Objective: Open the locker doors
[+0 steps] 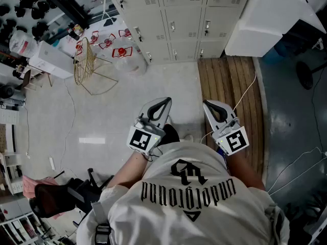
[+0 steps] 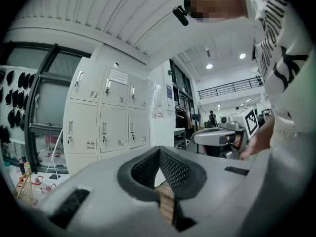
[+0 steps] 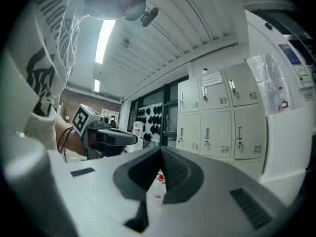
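A bank of cream lockers (image 1: pixel 179 19) stands at the far end of the floor, every door closed, each with a small handle. It also shows in the left gripper view as lockers (image 2: pixel 103 127) and in the right gripper view as lockers (image 3: pixel 222 117). My left gripper (image 1: pixel 165 101) and right gripper (image 1: pixel 207 104) are held side by side close to the person's body, well short of the lockers. Both are shut with nothing between the jaws; the tips meet at the left gripper (image 2: pixel 159 150) and the right gripper (image 3: pixel 161 150).
A large white cabinet (image 1: pixel 265 19) stands to the right of the lockers, over a wooden slat platform (image 1: pixel 230 86). A gold wire frame (image 1: pixel 87 68) and a plastic bag with red print (image 1: pixel 120 52) lie at left. A cable (image 1: pixel 245 93) crosses the planks. A black chair (image 1: pixel 56 195) is behind left.
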A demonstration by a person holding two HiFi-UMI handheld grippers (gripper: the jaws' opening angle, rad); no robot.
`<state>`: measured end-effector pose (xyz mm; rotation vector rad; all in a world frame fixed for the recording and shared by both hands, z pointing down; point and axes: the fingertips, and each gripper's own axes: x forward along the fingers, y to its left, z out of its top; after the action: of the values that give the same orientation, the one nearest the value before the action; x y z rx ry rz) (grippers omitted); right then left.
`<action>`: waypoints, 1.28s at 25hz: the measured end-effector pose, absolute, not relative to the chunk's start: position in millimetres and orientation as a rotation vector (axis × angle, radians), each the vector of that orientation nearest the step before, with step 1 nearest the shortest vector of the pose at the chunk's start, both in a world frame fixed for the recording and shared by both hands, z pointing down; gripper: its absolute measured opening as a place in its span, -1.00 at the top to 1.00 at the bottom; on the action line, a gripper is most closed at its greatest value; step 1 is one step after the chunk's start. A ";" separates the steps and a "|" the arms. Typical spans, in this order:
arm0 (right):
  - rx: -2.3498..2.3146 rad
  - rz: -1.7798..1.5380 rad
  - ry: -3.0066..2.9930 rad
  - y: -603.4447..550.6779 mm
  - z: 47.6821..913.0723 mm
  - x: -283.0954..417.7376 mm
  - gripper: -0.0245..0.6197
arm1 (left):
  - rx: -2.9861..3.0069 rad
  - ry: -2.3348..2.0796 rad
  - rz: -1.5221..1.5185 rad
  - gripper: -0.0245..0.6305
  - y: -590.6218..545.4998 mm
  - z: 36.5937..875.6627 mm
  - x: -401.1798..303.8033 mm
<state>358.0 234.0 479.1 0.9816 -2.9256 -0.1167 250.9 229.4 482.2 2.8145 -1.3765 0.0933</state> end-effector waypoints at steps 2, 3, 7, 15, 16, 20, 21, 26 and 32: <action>0.983 -0.132 -2.931 234.6 478.5 355.4 0.91 | 2.825 -1.375 0.088 0.91 230.5 483.2 248.5; 0.981 -0.130 -2.932 234.9 478.4 354.1 0.91 | 2.834 -1.375 0.086 0.91 230.6 483.8 247.2; 0.973 -0.122 -2.930 233.9 479.6 350.6 0.91 | 2.817 -1.384 0.086 0.91 228.0 482.0 244.4; 0.974 -0.137 -2.924 221.1 477.4 338.7 0.91 | 2.822 -1.374 0.074 0.91 215.2 480.5 235.0; 0.977 -0.137 -2.922 218.4 477.2 336.9 0.91 | 2.821 -1.373 0.070 0.91 212.8 479.9 232.8; 0.984 -0.150 -2.925 204.8 477.3 328.3 0.91 | 2.822 -1.369 0.061 0.91 199.2 480.8 224.3; 0.982 -0.155 -2.926 201.1 478.0 325.2 0.90 | 2.826 -1.366 0.059 0.91 195.1 481.5 222.0; 0.999 -0.156 -2.911 176.9 481.3 306.5 0.90 | 2.836 -1.337 0.057 0.91 170.6 484.6 205.9; 1.078 -0.151 -2.878 130.3 478.2 272.9 0.84 | 2.860 -1.299 0.047 0.90 127.5 483.9 170.2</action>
<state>272.9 130.3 478.2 1.0780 -2.8782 -0.1514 170.2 127.5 483.9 2.8601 -1.2989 0.0475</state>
